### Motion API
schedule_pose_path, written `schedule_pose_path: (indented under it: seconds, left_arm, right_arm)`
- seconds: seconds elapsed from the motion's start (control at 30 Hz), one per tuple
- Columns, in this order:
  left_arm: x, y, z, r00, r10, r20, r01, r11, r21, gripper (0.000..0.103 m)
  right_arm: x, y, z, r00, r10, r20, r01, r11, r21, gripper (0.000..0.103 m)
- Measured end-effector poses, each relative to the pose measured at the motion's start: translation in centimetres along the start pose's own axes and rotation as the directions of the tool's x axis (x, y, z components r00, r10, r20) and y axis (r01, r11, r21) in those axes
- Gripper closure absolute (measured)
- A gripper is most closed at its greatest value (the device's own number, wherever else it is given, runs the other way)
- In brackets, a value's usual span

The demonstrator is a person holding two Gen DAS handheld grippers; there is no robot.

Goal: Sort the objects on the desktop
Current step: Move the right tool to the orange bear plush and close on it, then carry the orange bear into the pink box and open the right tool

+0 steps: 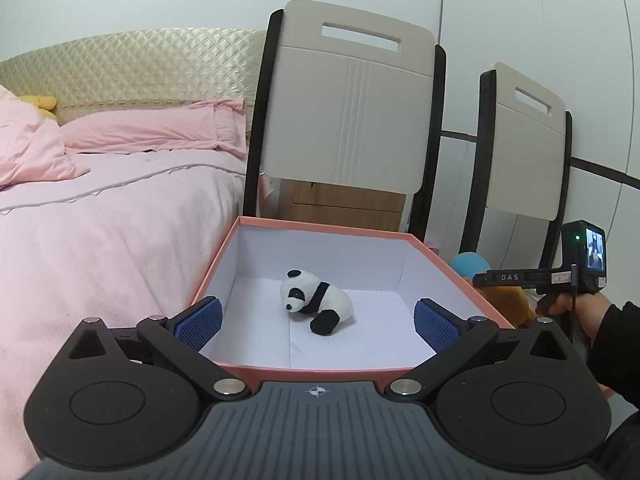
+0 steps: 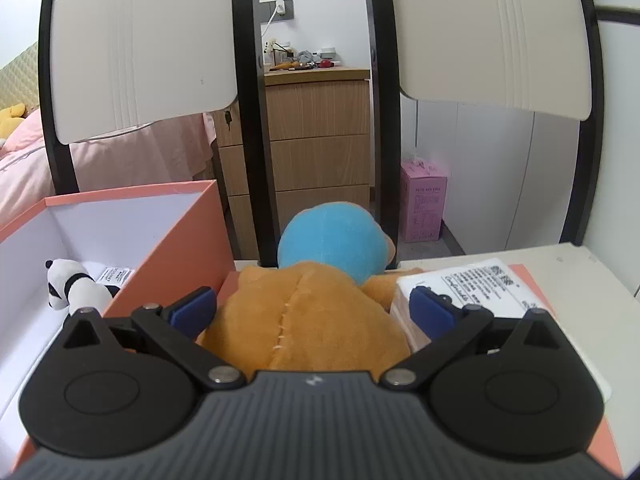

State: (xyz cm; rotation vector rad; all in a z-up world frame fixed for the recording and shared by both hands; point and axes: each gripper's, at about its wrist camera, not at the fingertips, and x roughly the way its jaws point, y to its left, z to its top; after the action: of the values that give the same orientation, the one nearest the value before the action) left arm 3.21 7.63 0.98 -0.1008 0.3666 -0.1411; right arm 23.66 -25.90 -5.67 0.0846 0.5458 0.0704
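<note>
Two chair backs (image 2: 136,48) stand behind everything, with the pink bed (image 1: 100,232) off to my left. Next in size is the orange box (image 1: 452,268), open-topped and white inside, resting on the bench (image 2: 560,264). Just right of it sits the brown plush toy with a blue head (image 2: 304,320) (its back toward me), leaning against the box's outer wall. My right fingers (image 2: 312,310) are spread wide on either side of this toy's body, their blue pads not pressing it. My left fingers (image 1: 318,320) are also wide apart, holding nothing, above the box's near edge. Smallest is the panda plush (image 1: 316,300), lying on the box floor.
</note>
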Motion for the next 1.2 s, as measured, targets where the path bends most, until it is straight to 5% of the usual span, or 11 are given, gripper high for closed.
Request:
schedule_pose_path:
  seconds: [0.2,0.37,0.43,1.0,1.2]
  left_arm:
    - [-0.1,-0.1,0.0,1.0,0.009,-0.002,-0.009,1.0,-0.008,0.0]
    - [-0.3,-0.3,0.0,1.0,0.001,0.006,-0.001,1.0,-0.003,0.0]
    - [-0.4,-0.3,0.0,1.0,-0.001,0.008,0.001,1.0,-0.005,0.0]
    - [-0.4,-0.5,-0.1,1.0,-0.008,0.003,0.008,1.0,-0.001,0.0]
    - [-1.2,-0.1,0.1,1.0,-0.007,0.017,0.007,1.0,0.006,0.0]
  right_arm:
    - [0.9,1.0,-0.3,1.0,-0.016,-0.016,0.016,0.999,-0.038,0.0]
    - [0.8,1.6,0.0,0.999,-0.03,-0.026,0.029,0.999,-0.028,0.03]
    - [0.4,1.7,0.1,0.999,-0.034,-0.02,0.033,0.999,-0.03,0.033]
    - [-7.8,3.1,2.8,0.973,0.014,0.229,-0.014,1.0,-0.002,0.033]
    - [-9.5,6.0,3.0,0.959,0.118,0.259,-0.11,0.993,-0.043,0.033]
